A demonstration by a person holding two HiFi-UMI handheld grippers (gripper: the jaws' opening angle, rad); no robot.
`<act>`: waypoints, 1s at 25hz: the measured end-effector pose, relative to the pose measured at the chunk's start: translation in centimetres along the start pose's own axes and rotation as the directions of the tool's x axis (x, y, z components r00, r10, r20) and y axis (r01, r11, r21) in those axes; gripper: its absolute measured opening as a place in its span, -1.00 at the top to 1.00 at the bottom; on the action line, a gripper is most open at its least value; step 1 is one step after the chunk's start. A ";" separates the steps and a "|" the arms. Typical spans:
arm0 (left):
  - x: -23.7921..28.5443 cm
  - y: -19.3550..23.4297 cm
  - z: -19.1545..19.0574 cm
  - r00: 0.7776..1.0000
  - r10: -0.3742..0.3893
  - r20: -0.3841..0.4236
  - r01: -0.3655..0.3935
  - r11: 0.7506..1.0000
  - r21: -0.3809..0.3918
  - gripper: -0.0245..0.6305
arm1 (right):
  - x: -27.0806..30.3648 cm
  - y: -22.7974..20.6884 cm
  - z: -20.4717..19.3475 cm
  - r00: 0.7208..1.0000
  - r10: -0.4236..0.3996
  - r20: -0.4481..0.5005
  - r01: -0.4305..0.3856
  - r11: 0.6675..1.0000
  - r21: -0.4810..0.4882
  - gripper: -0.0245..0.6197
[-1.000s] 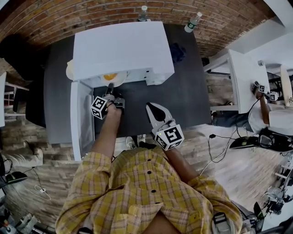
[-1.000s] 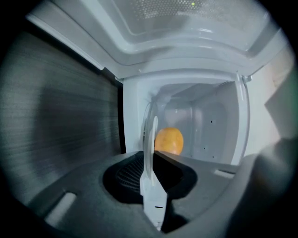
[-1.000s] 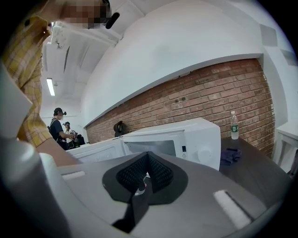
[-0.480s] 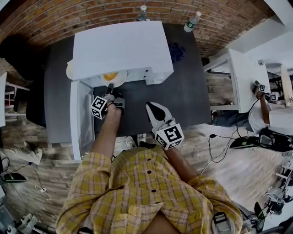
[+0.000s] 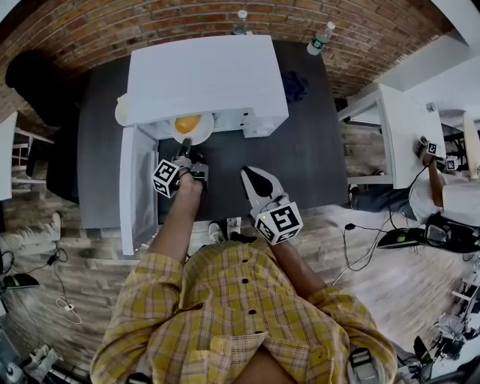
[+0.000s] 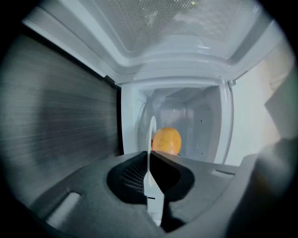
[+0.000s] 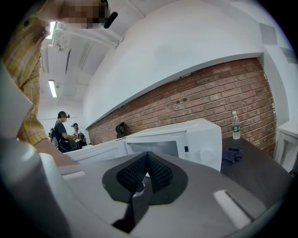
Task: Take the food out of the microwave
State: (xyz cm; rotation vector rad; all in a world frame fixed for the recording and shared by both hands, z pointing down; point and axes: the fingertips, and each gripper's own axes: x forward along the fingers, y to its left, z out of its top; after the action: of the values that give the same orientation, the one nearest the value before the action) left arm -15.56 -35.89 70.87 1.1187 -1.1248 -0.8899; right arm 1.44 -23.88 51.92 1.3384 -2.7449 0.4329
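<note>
The white microwave (image 5: 206, 75) stands on a dark table (image 5: 307, 157), with its door (image 5: 135, 187) swung open to the left. At its mouth sits a white plate (image 5: 198, 136) carrying a round orange food (image 5: 187, 123). My left gripper (image 5: 182, 152) reaches to the plate's near rim. In the left gripper view its jaws have just been closing, and the left gripper (image 6: 151, 155) is now shut on the thin plate rim (image 6: 152, 132), with the orange food (image 6: 166, 141) behind it. My right gripper (image 5: 251, 178) hovers over the table, shut and holding nothing; the right gripper (image 7: 146, 160) faces the microwave (image 7: 195, 139).
Two water bottles (image 5: 241, 21) (image 5: 320, 37) stand behind the microwave. A dark cloth (image 5: 295, 86) lies to its right. A white side table (image 5: 397, 127) is further right. A brick wall runs behind. People (image 7: 60, 132) stand far off.
The plate and orange food show a little further out at the microwave's mouth. The left gripper stays at the plate's rim. The right gripper has not moved.
</note>
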 end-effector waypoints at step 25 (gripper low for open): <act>-8.1 -3.0 -3.3 0.996 -0.073 -0.055 0.071 0.997 -0.024 0.89 | -2.5 2.7 0.0 0.999 0.005 0.033 -0.005 1.000 -0.014 0.91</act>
State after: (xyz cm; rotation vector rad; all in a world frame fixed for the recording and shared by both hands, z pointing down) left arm -14.17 -28.22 65.94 1.1652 -1.0316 -0.9192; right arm 0.93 -20.42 50.85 1.3484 -2.7732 0.3944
